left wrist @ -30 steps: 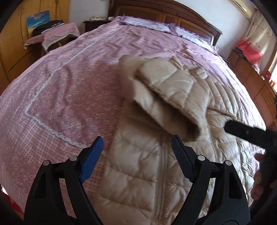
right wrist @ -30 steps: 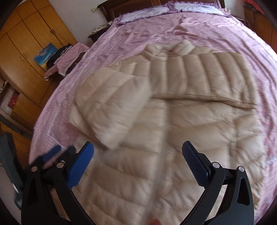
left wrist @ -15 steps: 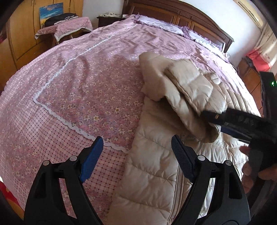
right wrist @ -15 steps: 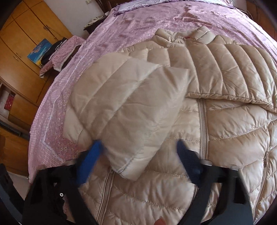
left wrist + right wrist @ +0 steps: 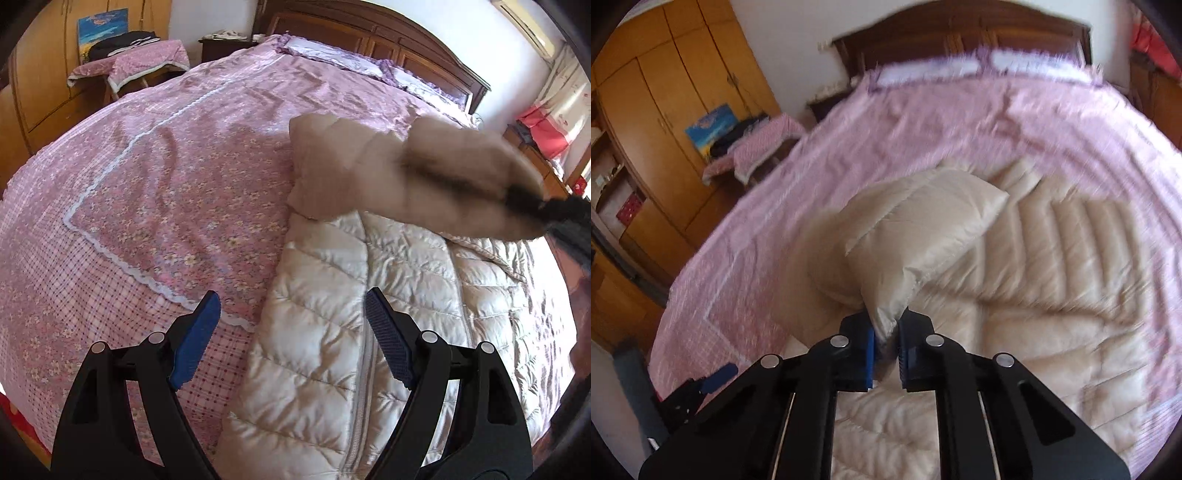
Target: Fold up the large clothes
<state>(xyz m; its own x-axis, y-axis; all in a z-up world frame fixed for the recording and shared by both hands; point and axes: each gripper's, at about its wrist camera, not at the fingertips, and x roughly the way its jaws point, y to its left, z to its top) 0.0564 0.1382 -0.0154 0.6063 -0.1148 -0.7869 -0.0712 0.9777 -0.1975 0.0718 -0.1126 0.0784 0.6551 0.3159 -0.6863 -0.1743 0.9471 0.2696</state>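
Observation:
A beige quilted down jacket [image 5: 354, 325] lies zipper-up on the pink floral bed [image 5: 166, 192]. My right gripper [image 5: 886, 347] is shut on the cuff of the jacket's left sleeve [image 5: 908, 236] and holds it lifted above the jacket body [image 5: 1052, 266]. In the left wrist view the raised sleeve [image 5: 406, 173] is blurred, with the right gripper [image 5: 535, 201] at its end. My left gripper [image 5: 291, 339] is open and empty, hovering over the jacket's lower left edge. The other sleeve lies folded across the chest [image 5: 1089, 221].
A dark wooden headboard [image 5: 369, 40] and pillows are at the far end. A wooden wardrobe [image 5: 665, 110] and a cloth-covered stool [image 5: 129, 66] stand to the left. A dresser with red cloth [image 5: 546, 129] is at the right.
My right gripper has shut on the sleeve cuff and raised it off the jacket. My left gripper has stayed open and shifted slightly left over the hem.

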